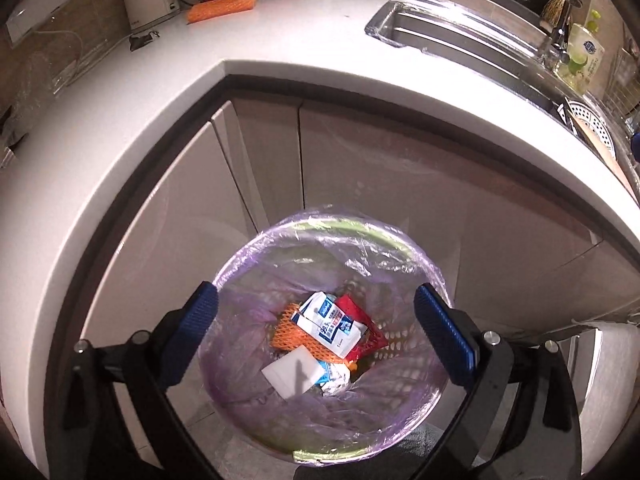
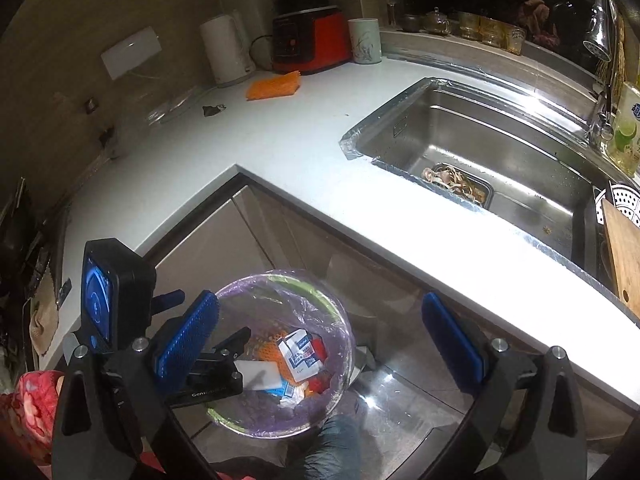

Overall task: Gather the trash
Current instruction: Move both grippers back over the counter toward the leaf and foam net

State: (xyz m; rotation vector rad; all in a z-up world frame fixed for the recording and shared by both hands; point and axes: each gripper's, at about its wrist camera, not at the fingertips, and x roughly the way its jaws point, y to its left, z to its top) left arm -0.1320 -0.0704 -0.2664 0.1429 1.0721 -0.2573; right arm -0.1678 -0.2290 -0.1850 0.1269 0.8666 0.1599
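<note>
A round trash bin (image 1: pixel 248 256) lined with a purple bag stands on the floor by the counter corner; it also shows in the right wrist view (image 2: pixel 340 316). Inside lie a white and blue wipes packet (image 1: pixel 332 322), orange foam netting (image 1: pixel 288 332), a red wrapper (image 1: pixel 360 312) and a white paper (image 1: pixel 288 372). My left gripper (image 1: pixel 316 324) is open and empty above the bin. My right gripper (image 2: pixel 320 340) is open and empty, above and to the right of the bin. An orange foam net (image 1: pixel 224 4) and a small black scrap (image 1: pixel 142 38) lie on the white counter (image 1: pixel 280 40).
A steel sink (image 2: pixel 480 140) with food scraps in its strainer (image 2: pixel 456 180) is set in the counter at the right. A white kettle (image 2: pixel 226 48), a red blender (image 2: pixel 308 40) and a cup (image 2: pixel 364 40) stand at the back. A wooden board (image 2: pixel 624 256) lies at the far right. Cabinet doors (image 1: pixel 400 168) stand behind the bin.
</note>
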